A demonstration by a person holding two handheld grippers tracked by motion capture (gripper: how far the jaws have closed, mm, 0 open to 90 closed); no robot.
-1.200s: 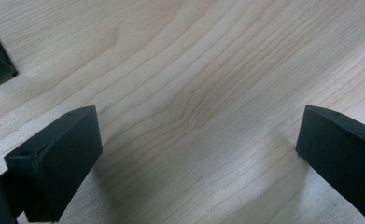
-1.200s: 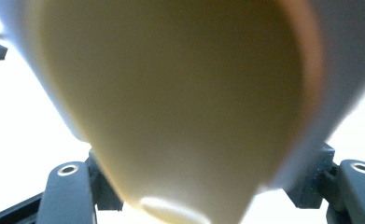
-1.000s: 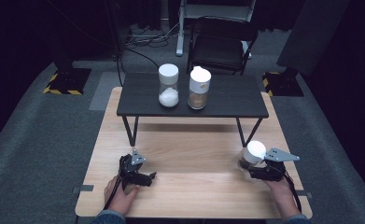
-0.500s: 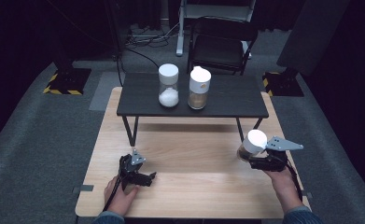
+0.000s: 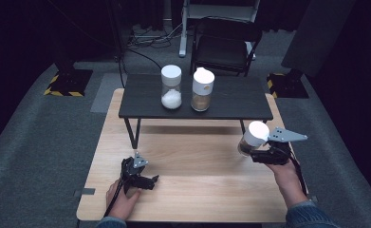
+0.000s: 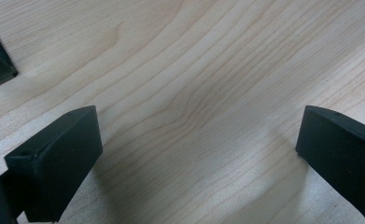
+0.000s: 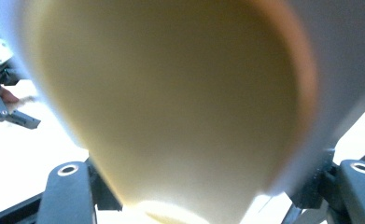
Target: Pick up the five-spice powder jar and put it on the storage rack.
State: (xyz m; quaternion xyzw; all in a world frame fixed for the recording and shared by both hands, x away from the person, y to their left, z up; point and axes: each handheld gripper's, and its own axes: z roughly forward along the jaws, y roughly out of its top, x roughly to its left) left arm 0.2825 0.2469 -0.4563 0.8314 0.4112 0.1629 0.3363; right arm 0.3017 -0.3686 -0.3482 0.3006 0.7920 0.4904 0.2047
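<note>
My right gripper (image 5: 256, 151) is shut on a clear jar with a white lid (image 5: 253, 137) and holds it above the light wooden table (image 5: 192, 190) at the right. In the right gripper view the jar (image 7: 180, 102) looms blurred and pale between the jaws. My left gripper (image 5: 145, 179) rests low over the table at the front left, open, with bare wood (image 6: 194, 116) between its fingers (image 6: 54, 158). On the low black table (image 5: 235, 102) stand a jar with white contents (image 5: 171, 88) and a jar with brown contents (image 5: 202, 90).
A black chair (image 5: 226, 45) stands behind the low black table. Dark grey carpet (image 5: 41, 133) surrounds the wooden table. Yellow-and-black striped bases (image 5: 64, 80) sit on the floor at both sides.
My right gripper has lifted the white-lidded jar off the wooden table and carried it up and slightly right. The left gripper has stayed in place.
</note>
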